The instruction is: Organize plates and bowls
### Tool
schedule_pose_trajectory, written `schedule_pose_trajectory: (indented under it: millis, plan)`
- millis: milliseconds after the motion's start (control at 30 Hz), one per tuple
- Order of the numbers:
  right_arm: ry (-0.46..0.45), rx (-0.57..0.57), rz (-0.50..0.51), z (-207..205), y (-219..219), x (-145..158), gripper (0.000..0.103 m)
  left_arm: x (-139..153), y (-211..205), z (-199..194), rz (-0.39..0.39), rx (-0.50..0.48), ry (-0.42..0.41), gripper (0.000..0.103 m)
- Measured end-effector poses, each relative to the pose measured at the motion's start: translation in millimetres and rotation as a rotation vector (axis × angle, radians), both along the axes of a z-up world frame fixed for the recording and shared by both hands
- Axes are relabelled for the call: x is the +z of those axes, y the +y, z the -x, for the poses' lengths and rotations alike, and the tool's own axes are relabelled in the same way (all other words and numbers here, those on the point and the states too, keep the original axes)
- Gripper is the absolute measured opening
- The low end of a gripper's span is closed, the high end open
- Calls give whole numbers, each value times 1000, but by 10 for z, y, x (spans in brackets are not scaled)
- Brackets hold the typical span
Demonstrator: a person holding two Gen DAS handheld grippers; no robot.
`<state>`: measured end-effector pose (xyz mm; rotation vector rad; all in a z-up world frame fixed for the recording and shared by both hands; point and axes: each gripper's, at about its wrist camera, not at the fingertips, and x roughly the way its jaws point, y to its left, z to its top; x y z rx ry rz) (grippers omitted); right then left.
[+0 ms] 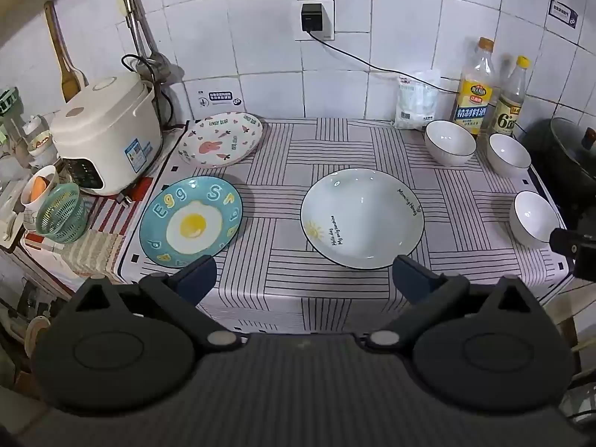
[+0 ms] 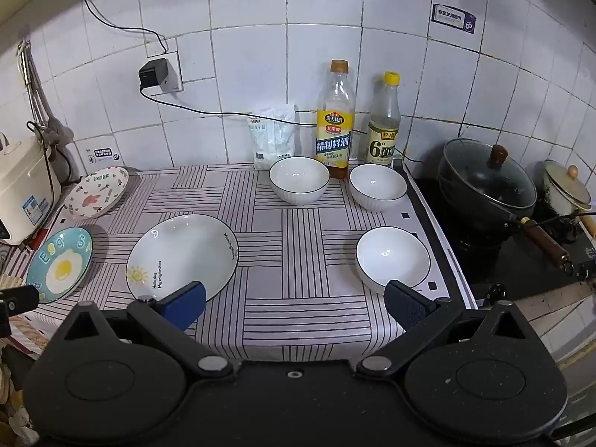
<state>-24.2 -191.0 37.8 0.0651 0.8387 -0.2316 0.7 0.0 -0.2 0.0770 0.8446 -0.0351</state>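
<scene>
Kitchen counter at the outset of sorting, nothing yet stacked. The cloth (image 1: 335, 298) carries three plates on its left half and three bowls on its right, all lying separately. The left gripper (image 1: 303, 279) hangs over the near edge with its jaws spread wide and nothing between them; the sun plate (image 1: 362, 218) lies just ahead and slightly to its right, the egg plate (image 1: 190, 221) ahead to its left, and the rabbit plate (image 1: 220, 138) farther back beside the cooker (image 1: 108, 134). The right gripper (image 2: 294, 303) is likewise wide and empty; the near bowl (image 2: 393, 257) sits just beyond its right finger, while the two rear bowls (image 2: 299, 179) (image 2: 378, 186) stand side by side before the bottles (image 2: 334, 123) at the wall. The governing relation is one of sides: plates fall nearer the left gripper, bowls nearer the right (the sun plate, between the two, is within reach of either). Being round, the pieces offer no long axis, so a rim grasp appears possible from any bearing; a low, nearly flat approach seems needed to get one finger under a plate's edge. The likely hazard is a glazed rim slipping from the pads, or a bowl being nudged towards the stove (image 2: 521, 260) at the cloth's right border.
</scene>
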Motion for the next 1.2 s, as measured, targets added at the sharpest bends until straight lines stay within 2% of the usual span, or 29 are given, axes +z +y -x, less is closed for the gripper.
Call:
schedule_pose_trajectory:
  millis: [300, 367, 667, 1200]
  plan:
    - [18, 3, 0, -59, 25, -65, 103, -126, -14, 48, 9, -7, -6, 102]
    - [24, 4, 4, -81, 59, -75, 103, -95, 22, -70, 21, -21, 16, 102]
    - [42, 0, -23, -113, 46, -118, 103, -81, 20, -102, 24, -43, 33, 102]
    - [66, 7, -17, -191, 78, -157, 103, -89, 66, -132, 42, -58, 10, 102]
